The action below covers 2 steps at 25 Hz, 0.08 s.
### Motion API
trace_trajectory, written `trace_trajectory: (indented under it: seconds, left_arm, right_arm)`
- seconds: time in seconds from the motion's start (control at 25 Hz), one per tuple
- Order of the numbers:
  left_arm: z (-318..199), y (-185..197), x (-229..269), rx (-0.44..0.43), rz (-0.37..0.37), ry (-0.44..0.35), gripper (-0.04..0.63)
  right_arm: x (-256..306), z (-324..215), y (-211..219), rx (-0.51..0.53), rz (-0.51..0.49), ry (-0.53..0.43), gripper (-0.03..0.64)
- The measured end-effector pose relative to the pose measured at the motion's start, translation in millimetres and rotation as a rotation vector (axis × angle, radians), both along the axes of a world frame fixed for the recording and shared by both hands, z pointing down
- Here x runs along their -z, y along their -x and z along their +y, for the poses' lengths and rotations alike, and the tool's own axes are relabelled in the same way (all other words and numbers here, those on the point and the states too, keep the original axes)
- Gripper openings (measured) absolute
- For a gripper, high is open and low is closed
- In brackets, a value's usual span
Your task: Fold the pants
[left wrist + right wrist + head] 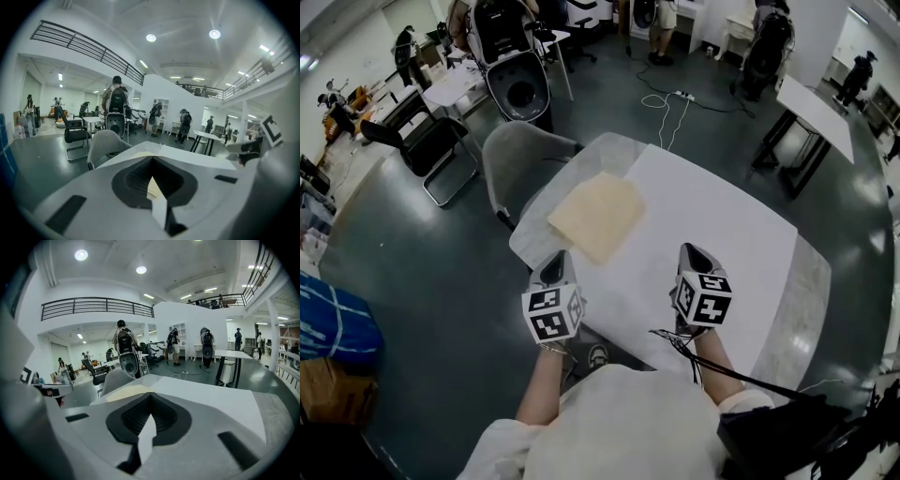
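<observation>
The pale cream-yellow fabric pants [598, 214] lie as a flat, compact packet on the white rectangular counter [722, 220]. They are already folded into a rough rectangle with soft, slightly rounded corners. The packet sits askew to the counter's edges, and its surface looks smooth, with no leg or waistband sticking out. It rests in the far left part of the counter, close to the edge, where a grey shell-backed chair [517, 155] stands at about 10 o'clock from it.

My left claw [556, 257] hovers over the counter's near left edge, and the pants are at about 1 o'clock from it, apart from its tips. In the left gripper view this claw [151, 159] has its jaws drawn together to a point with nothing gripped. Only a thin cream strip of the pants [139, 154] shows beyond them.

My right claw [691, 249] is above bare counter, with the pants at about 10 o'clock and well apart. Its jaws [149, 396] are also pressed together and empty, and the pants [127, 393] show as a low cream slab past the tips at about 11 o'clock.
</observation>
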<state>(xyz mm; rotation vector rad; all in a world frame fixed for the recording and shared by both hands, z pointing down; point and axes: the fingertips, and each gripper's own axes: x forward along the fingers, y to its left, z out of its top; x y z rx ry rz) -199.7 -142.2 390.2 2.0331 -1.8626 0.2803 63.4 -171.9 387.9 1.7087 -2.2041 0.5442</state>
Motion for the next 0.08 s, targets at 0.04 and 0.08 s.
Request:
trace_trajectory:
  seconds: [0.04, 0.08]
  left_arm:
    - [-0.3, -0.1, 0.8, -0.001, -0.001, -0.001, 0.002]
    - [-0.6, -0.2, 1.5, -0.002, -0.002, -0.001, 0.002]
  right_arm:
    - [0.6, 0.0, 0.3, 0.001, 0.000, -0.001, -0.008]
    - [1.2, -0.1, 0.6, 0.003, 0.001, -0.001, -0.009]
